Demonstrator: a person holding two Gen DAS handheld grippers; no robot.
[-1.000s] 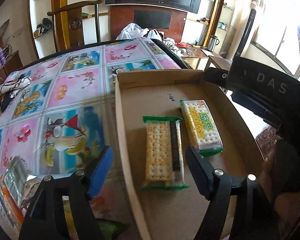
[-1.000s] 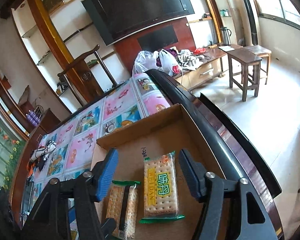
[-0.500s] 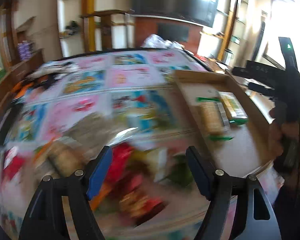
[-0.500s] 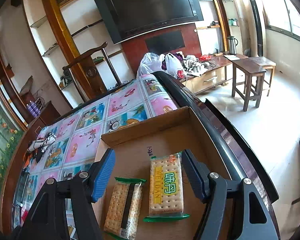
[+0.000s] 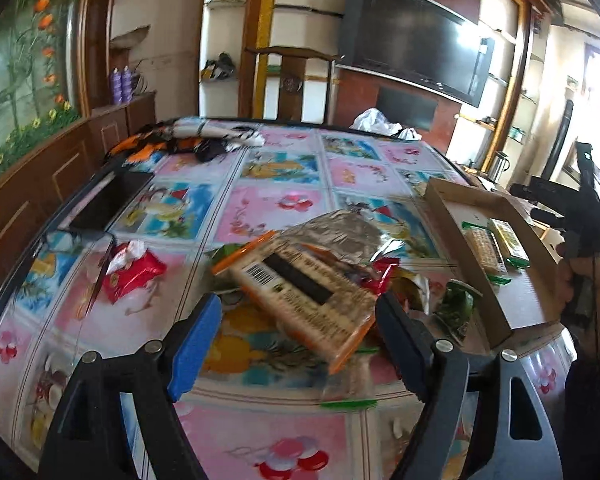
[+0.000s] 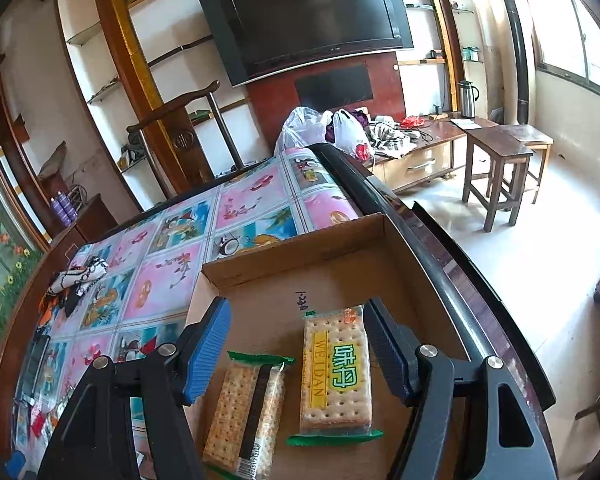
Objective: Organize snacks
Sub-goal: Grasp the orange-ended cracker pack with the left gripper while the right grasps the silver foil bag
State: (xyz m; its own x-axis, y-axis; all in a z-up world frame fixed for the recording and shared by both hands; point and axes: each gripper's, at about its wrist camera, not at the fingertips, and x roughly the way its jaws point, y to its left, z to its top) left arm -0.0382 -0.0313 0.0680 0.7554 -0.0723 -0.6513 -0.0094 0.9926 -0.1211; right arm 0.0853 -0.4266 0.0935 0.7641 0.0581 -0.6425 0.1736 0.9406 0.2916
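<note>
Snacks lie in two places on my table: a loose heap (image 5: 300,276) on the flowered tablecloth (image 5: 268,208), and two cracker packs inside the shallow cardboard tray (image 6: 284,256) at the table's right edge. The room beyond has a dark wall television (image 6: 312,16), wooden shelving, a carved chair back (image 6: 172,108) behind the table, a low cabinet strewn with plastic bags (image 6: 332,128) and a wooden stool (image 6: 496,168) on the pale floor.

My left gripper (image 5: 300,332) hangs over the heap with its jaws spread and just now opening wider — nothing pressed between them, though an orange-edged pack (image 5: 300,292) with a barcode lies under the gap. Around it I make out a crumpled silver wrapper (image 5: 340,232), a red packet (image 5: 132,276) and green scraps; the print there is too blurred to read. This view alone shows the flower mural wall, a dark flat object near the table's far left, and my right hand (image 5: 580,276) with its gripper above the tray.

My right gripper (image 6: 296,344) hovers over the tray, jaws apart and gripping nothing. Only here is writing legible: the right-hand pack (image 6: 336,372) reads "WEIDAN" on a yellow band beside green characters. The left-hand pack (image 6: 244,412) shows a dark stripe and a barcode — its wording I cannot read. A small handwritten mark sits on the tray floor.
</note>
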